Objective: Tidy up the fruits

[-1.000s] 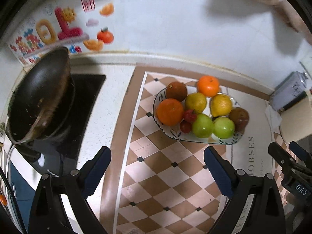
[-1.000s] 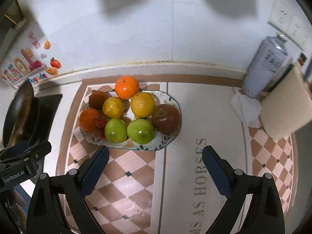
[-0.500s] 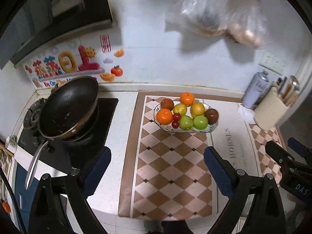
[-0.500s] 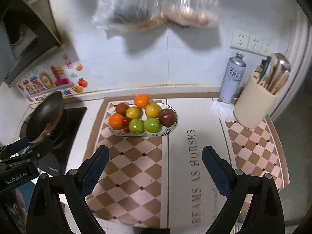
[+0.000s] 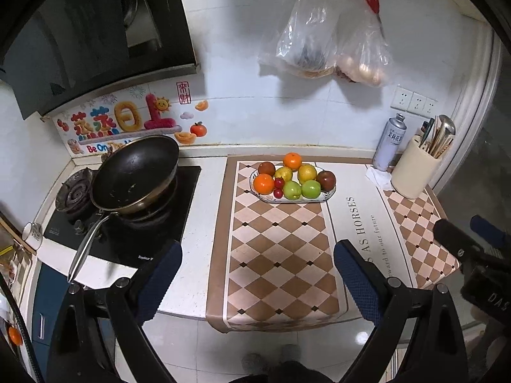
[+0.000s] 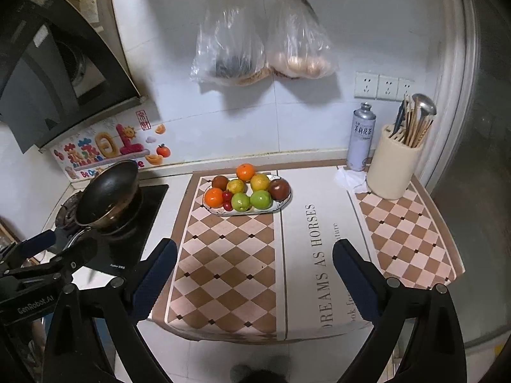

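Checkered brown-and-cream mat (image 5: 274, 255) covers the counter, its front edge hanging over the counter lip. Oval plate (image 5: 329, 195) sits at the far end of the mat, near the wall, loaded with fruit. Two oranges: one at the back (image 5: 292, 161), one at front left (image 5: 263, 183). Two yellow fruits (image 5: 307, 173) in the middle row, two green apples (image 5: 310, 189) side by side at the front, a dark red apple (image 5: 326, 180) at the right end, a brownish fruit (image 5: 266, 168) at back left, small red fruits (image 5: 278, 188) between the front orange and the left green apple. All fruit lies on the plate, pieces touching. Left gripper (image 5: 257, 274) hangs well back from the plate, over the near edge of the counter, blue-padded fingers (image 5: 357, 277) spread wide, nothing between them. Right gripper (image 6: 254, 273) likewise back from the plate, fingers wide apart and empty; it shows at the right edge of the left view. Black frying pan (image 5: 135, 174) rests tilted on the stove (image 5: 188, 198), left of the mat. Spray can (image 6: 361, 138) and cream utensil holder (image 6: 392, 172) stand at the right by the wall, a crumpled tissue (image 6: 351, 179) at their foot. Two clear plastic bags (image 6: 230, 54) hang on the wall above the plate.
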